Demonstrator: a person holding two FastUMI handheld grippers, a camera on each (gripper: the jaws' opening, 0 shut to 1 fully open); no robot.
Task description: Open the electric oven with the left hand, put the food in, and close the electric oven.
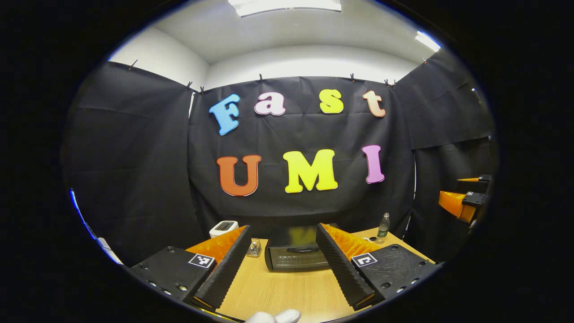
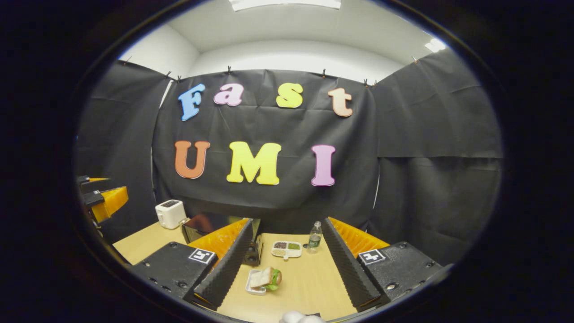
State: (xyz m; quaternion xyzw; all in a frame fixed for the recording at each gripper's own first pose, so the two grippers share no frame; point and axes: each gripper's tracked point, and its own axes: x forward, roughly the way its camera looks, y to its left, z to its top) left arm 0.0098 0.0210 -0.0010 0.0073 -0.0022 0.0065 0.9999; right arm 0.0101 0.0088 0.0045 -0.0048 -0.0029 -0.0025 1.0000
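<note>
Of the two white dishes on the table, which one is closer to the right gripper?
The small tray holding the sandwich, lying near its open jaws; the divided dish sits farther back, beside the bottle.

Bright ceiling panels (image 1: pixel 284 5) light both sharp views; fisheye bends the edges

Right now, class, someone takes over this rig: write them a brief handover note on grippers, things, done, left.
Left gripper: open, holding nothing, aimed at the electric oven, door shut.
Right gripper: open, holding nothing, above the sandwich on its small tray on the table.
Nearby: toaster, bottle, divided dish.
Done: nothing.
Left: open the oven, put the food in, close it.
</note>
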